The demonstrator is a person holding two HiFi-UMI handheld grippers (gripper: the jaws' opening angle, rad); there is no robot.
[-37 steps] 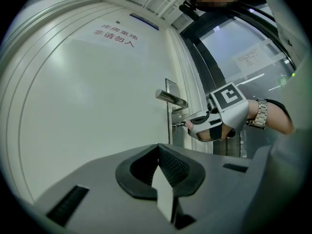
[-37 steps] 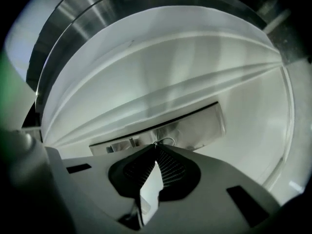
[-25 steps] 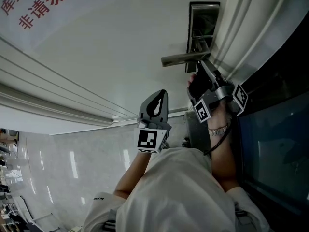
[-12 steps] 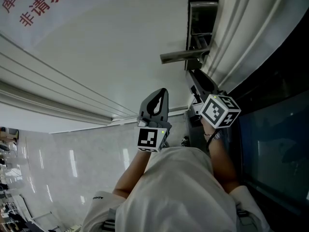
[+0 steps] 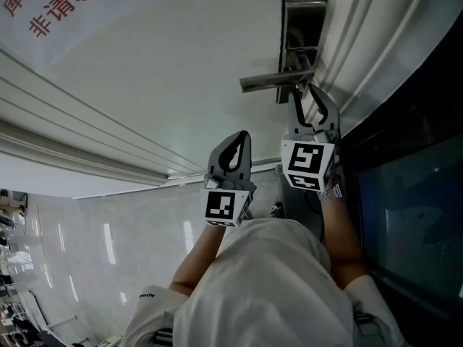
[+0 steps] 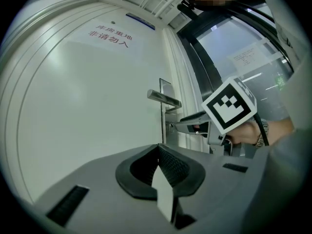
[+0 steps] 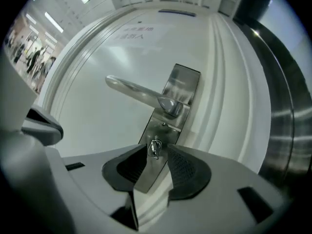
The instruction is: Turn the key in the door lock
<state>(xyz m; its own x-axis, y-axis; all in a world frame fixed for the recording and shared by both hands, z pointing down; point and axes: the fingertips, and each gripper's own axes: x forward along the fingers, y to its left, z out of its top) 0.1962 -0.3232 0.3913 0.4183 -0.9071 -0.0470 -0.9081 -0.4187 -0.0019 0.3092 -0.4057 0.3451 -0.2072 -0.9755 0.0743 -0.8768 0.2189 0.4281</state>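
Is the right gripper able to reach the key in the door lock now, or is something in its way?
Probably yes. The right gripper has its jaws open, and the key stands just ahead, in line with the gap. Nothing lies between them.
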